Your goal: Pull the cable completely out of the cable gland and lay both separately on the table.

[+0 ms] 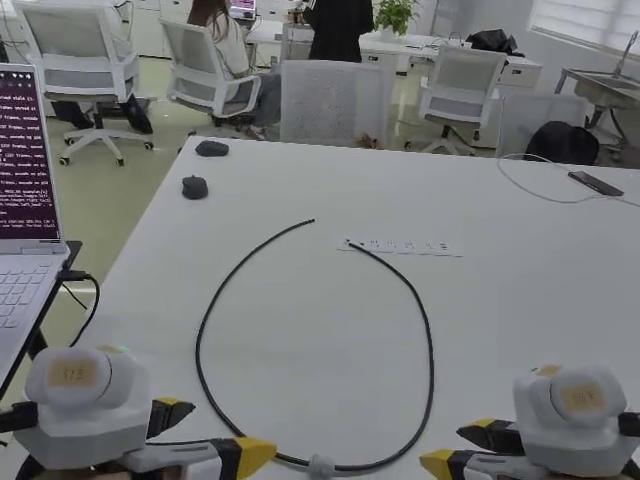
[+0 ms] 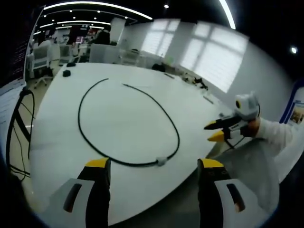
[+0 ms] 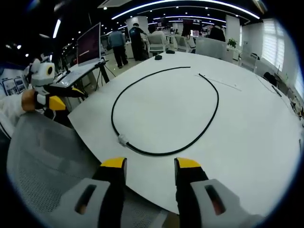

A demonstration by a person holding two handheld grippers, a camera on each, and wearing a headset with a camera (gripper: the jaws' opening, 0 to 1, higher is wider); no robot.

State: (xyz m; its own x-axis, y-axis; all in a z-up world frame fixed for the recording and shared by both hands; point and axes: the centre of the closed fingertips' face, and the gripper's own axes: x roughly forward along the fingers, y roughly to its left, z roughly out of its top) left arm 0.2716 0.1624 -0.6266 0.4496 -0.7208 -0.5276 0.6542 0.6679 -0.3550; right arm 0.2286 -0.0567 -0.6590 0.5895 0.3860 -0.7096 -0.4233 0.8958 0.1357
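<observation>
I'm at the opening step, with nothing gripped yet. The counter [image 1: 300, 330] carries the cable [image 1: 430, 340] in a wide loop, and the gland [image 1: 320, 465] sits threaded on its near bend, between my tools. The left gripper [image 1: 215, 432] and right gripper [image 1: 455, 447] both hover with jaws apart, empty. Next, I judge, one must pinch the gland while the other clamps the cable just beside it.

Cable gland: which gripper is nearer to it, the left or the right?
Left. The left gripper is just left of the cable gland; the right gripper stands farther off on its right.
</observation>
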